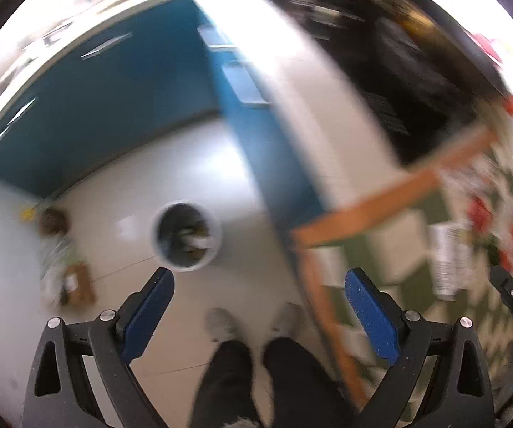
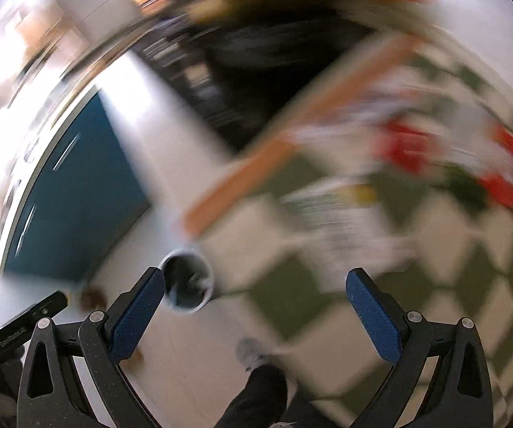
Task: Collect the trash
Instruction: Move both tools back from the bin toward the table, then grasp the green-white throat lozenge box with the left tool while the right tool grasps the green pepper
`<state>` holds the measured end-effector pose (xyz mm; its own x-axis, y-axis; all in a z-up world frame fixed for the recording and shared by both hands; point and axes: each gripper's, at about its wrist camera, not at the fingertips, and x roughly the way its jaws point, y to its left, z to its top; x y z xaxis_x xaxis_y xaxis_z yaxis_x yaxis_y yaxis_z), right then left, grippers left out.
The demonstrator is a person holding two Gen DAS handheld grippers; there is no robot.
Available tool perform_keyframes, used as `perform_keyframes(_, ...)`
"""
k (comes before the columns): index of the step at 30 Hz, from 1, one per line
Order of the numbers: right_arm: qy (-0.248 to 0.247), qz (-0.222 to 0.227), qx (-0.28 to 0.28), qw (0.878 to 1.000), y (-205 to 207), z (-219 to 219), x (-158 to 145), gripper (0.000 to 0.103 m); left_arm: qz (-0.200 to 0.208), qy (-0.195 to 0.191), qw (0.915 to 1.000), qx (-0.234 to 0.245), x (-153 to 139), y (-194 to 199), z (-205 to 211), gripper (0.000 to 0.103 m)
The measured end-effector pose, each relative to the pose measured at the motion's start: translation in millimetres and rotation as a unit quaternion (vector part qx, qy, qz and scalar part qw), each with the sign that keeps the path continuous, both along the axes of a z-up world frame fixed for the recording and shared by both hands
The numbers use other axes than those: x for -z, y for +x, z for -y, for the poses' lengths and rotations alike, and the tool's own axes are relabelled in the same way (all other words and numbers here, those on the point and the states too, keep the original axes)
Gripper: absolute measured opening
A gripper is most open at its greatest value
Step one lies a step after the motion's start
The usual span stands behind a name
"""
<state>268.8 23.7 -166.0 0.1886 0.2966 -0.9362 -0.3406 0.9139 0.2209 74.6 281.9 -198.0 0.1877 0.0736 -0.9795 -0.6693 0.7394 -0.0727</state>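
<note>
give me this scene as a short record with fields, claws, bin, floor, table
left claw: open, empty
right claw: open, empty
bin: white, round, on the floor, some trash inside
floor: pale tiles
table: green and white checked cloth, blurred items on top
person: shoes and dark trousers below the claws

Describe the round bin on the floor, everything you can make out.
The bin is a round, open-topped container with a white rim and wall and a dark inside. It stands upright on the pale floor, near the corner of the checkered mat. Inside lie a few blurred scraps, one pale piece near the rim. In the right wrist view it looks the same. Nothing touches it but the floor.
</note>
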Motion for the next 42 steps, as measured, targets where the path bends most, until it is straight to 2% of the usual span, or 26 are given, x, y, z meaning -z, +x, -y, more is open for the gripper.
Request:
perform_keyframes(2, -0.012, -0.001, 0.062, 0.998, 33, 57, 6, 0.103, 0.003, -0.043, 0.9982, 0.04, 8, 51, 35, 0.098)
perform_keyframes(4, -0.012, -0.011, 0.095, 0.995, 54, 94, 16, 0.103, -0.012, -0.098, 0.9924, 0.074, 28, 95, 72, 0.098)
perform_keyframes(6, -0.012, -0.021, 0.117, 0.993, 74, 125, 25, 0.102, -0.03, -0.134, 0.9858, 0.096, 46, 131, 109, 0.097)
perform_keyframes(7, -0.007, -0.024, 0.118, 0.993, 85, 138, 29, 0.099, -0.038, -0.148, 0.983, 0.101, 55, 145, 123, 0.097)
perform_keyframes(8, -0.009, -0.025, 0.116, 0.993, 92, 143, 33, 0.09, -0.042, -0.162, 0.9807, 0.101, 64, 158, 135, 0.097)
perform_keyframes(9, -0.013, -0.027, 0.113, 0.993, 98, 147, 35, 0.086, -0.05, -0.164, 0.9802, 0.099, 69, 168, 144, 0.097)
perform_keyframes(10, -0.015, -0.027, 0.107, 0.994, 103, 151, 39, 0.082, -0.058, -0.163, 0.9803, 0.096, 77, 177, 152, 0.097)
perform_keyframes(13, -0.02, -0.016, 0.076, 0.997, 110, 150, 47, 0.08, -0.077, -0.145, 0.9819, 0.095, 89, 190, 161, 0.093)
perform_keyframes(14, -0.025, -0.01, 0.055, 0.998, 114, 144, 49, 0.08, -0.075, -0.13, 0.9838, 0.098, 88, 191, 163, 0.087)
perform_keyframes(15, -0.029, -0.006, 0.041, 0.999, 116, 139, 52, 0.08, -0.072, -0.107, 0.9858, 0.107, 84, 191, 165, 0.069)
perform_keyframes(16, -0.031, -0.004, 0.02, 0.999, 119, 133, 56, 0.08, -0.067, -0.087, 0.9863, 0.123, 81, 192, 167, 0.066)
perform_keyframes(18, -0.039, 0.001, -0.013, 0.999, 118, 122, 59, 0.078, -0.064, -0.068, 0.9842, 0.151, 77, 192, 169, 0.065)
perform_keyframes(23, -0.075, 0.015, -0.085, 0.993, 120, 90, 79, 0.061, -0.063, -0.005, 0.9828, 0.174, 68, 177, 155, 0.065)
perform_keyframes(25, -0.095, 0.018, -0.107, 0.989, 120, 76, 90, 0.054, -0.061, -0.001, 0.9831, 0.173, 67, 171, 148, 0.065)
perform_keyframes(28, -0.118, 0.056, -0.13, 0.983, 115, 63, 94, 0.045, -0.057, -0.005, 0.9841, 0.168, 69, 167, 144, 0.065)
perform_keyframes(30, -0.121, 0.072, -0.127, 0.982, 110, 60, 89, 0.035, -0.055, -0.002, 0.9843, 0.168, 69, 165, 143, 0.065)
perform_keyframes(31, -0.116, 0.076, -0.123, 0.983, 107, 61, 85, 0.022, -0.049, 0.0, 0.9842, 0.17, 67, 163, 143, 0.065)
perform_keyframes(32, -0.102, 0.068, -0.115, 0.986, 104, 63, 80, 0.018, -0.045, 0.0, 0.9841, 0.172, 68, 160, 142, 0.065)
perform_keyframes(36, -0.052, 0.036, -0.072, 0.995, 93, 74, 68, 0.018, -0.028, -0.004, 0.9847, 0.172, 63, 165, 148, 0.065)
perform_keyframes(42, 0.033, -0.022, -0.003, 0.999, 65, 87, 54, 0.017, 0.001, -0.013, 0.9858, 0.167, 38, 134, 131, 0.065)
